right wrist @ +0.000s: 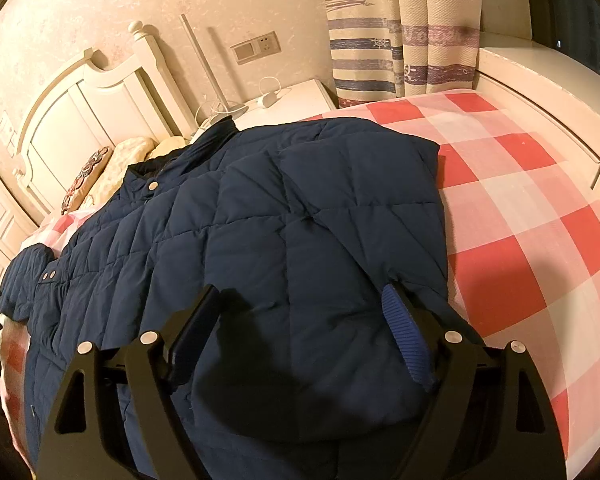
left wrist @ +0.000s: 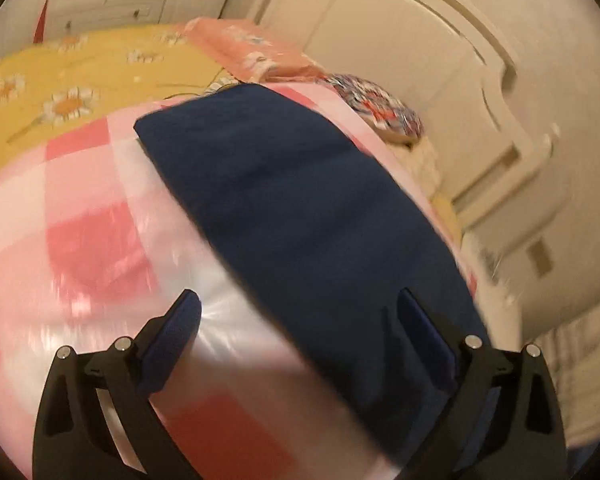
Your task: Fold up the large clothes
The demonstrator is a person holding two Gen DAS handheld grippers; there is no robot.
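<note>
Bed (right wrist: 540, 208) w/ pink check sheet carries the navy jacket (right wrist: 260, 220), laid flat, collar toward headboard (right wrist: 60, 128), right side already folded in so it stacks compact. My right gripper (right wrist: 300, 320) hangs over the hem, wide open, nothing pinched. Left gripper (left wrist: 300, 320) also open, empty, above a dark panel, prob. the jacket — blurry; looks ready for next fold.

- home bedroom for sure: white carved headboard (right wrist: 80, 120), pink checked bedsheet (right wrist: 520, 240)
- nightstand (right wrist: 292, 100) at the far side, nautical curtains (right wrist: 400, 40) beside it
</note>
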